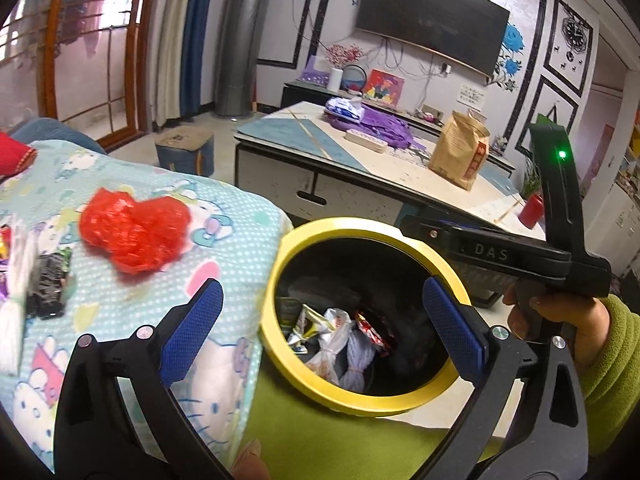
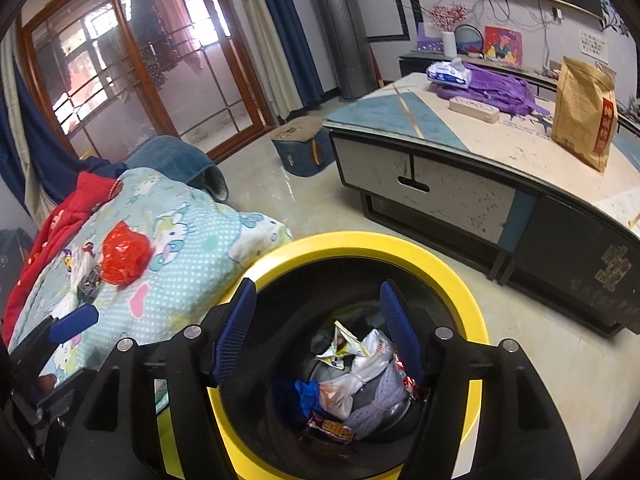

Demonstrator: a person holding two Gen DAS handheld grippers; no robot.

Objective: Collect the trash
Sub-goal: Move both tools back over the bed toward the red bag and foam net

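A living room in daylight: wood-framed glass sliding doors (image 2: 132, 76) with blue and cream curtains (image 2: 276, 36) beside them, a glossy pale tiled floor (image 2: 320, 208), a low grey coffee table (image 2: 480, 184), a dark television (image 1: 432, 24) mounted on a white wall (image 1: 532, 80) decorated with blue flowers and black frames.

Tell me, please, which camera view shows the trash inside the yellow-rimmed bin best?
The right wrist view: it looks almost straight down into the bin, so the trash shows down to the bottom. The left wrist view sees the trash at a slant, and the bin's near wall hides part of it.
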